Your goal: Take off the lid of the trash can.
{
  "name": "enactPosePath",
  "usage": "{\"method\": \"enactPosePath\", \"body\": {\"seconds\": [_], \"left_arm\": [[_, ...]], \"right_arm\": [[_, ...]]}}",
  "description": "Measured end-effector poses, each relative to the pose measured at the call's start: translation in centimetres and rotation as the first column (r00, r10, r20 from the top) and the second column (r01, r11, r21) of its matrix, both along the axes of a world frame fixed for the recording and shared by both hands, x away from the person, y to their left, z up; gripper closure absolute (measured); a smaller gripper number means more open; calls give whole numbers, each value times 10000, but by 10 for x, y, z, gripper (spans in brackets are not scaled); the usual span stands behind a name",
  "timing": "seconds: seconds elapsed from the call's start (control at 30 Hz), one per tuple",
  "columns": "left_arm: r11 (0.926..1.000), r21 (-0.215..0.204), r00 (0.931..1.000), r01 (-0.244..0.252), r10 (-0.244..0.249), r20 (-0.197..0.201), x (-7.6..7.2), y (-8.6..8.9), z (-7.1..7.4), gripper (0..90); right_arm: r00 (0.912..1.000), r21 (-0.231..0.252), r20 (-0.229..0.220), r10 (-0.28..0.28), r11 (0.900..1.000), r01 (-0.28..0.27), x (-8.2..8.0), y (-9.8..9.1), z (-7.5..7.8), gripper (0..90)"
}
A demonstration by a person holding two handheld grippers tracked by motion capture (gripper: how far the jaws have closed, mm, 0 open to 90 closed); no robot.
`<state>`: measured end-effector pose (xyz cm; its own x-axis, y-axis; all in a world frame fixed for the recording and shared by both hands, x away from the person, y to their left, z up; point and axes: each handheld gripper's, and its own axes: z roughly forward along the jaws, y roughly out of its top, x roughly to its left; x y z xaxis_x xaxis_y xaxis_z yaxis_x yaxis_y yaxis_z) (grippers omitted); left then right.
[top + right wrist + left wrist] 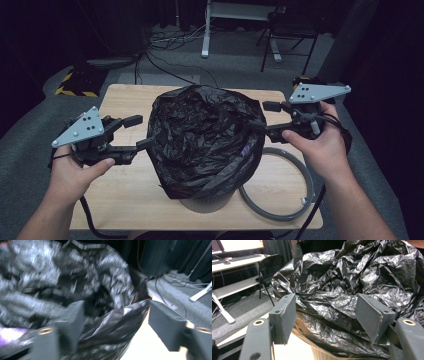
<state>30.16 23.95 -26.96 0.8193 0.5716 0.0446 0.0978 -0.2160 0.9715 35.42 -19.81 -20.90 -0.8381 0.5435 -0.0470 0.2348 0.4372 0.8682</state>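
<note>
- On the table [125, 200], high view: black bin bag [205, 140] draped over a bin at centre, grey hose ring [300, 200] beside it. Left gripper [139, 132] and right gripper [264, 117] flank the bag, jaws apart at its edges.
- Left gripper view: pads [285, 315] wide, film bulging between them, not pinched.
- Right gripper view, blurred: a bag fold [120, 320] lies between spread jaws. Risk: thin film could slip out or tear if grabbed shallowly.
</note>
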Motion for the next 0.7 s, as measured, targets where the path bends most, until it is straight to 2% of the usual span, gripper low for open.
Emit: {"method": "enactPosePath", "body": {"seconds": [0.1,0.2,0.3,0.4,0.5,0.7], "left_arm": [[10000,-5,10000,63,-63,-53,-1,-2,-2,334],[9999,-8,9999,145,-145,-79,-1,-5,-2,334],[9998,30,9998,171,-171,-137,0,-8,-4,337],[9998,31,9997,175,-174,-197,1,-10,-6,345],[9998,82,9995,188,-186,-236,1,-11,-7,356],[9996,213,9989,195,-186,-420,1,-11,-11,365]], "right_arm": [[9997,-185,-209,137,9997,-140,-6,-7,-6,488],[9994,-256,-344,77,9996,-86,-9,-15,-10,523],[9985,-420,-540,88,9991,-110,-12,-24,-17,612],[9966,-593,-800,177,9980,-225,-14,-29,-25,650],[9950,-776,-975,221,9965,-297,-18,-32,-34,666],[9911,-937,-1306,274,9948,-398,-23,-34,-49,627]]}}
